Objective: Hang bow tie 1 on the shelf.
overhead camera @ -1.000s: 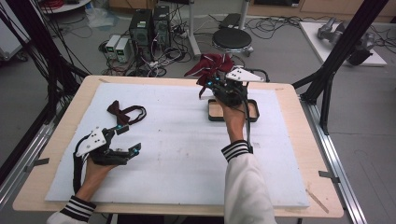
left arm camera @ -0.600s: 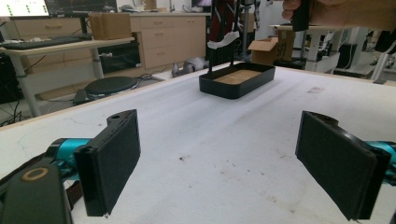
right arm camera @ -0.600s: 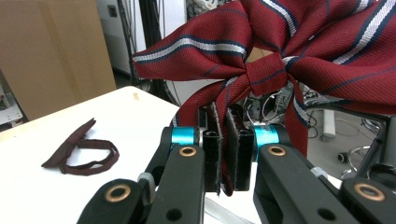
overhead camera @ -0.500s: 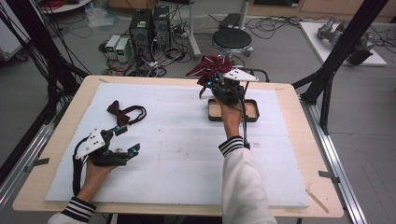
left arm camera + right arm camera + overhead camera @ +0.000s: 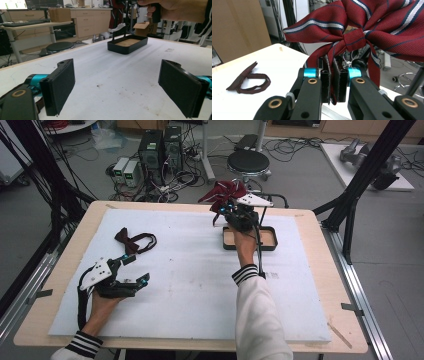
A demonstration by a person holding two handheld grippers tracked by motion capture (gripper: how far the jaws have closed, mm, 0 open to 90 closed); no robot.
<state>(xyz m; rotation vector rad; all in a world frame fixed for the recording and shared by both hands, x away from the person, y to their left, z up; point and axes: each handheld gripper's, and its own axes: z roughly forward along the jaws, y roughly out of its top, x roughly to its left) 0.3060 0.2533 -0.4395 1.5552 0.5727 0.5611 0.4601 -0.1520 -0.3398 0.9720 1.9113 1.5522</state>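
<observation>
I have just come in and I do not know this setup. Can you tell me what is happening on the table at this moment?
A person works at a table with a gripper in each hand. The right gripper is shut on a strap of a red striped bow tie and holds it in the air above a black tray at the far side. The left gripper rests open near the front left, holding nothing. A second, dark bow tie lies on the table beyond it.
</observation>
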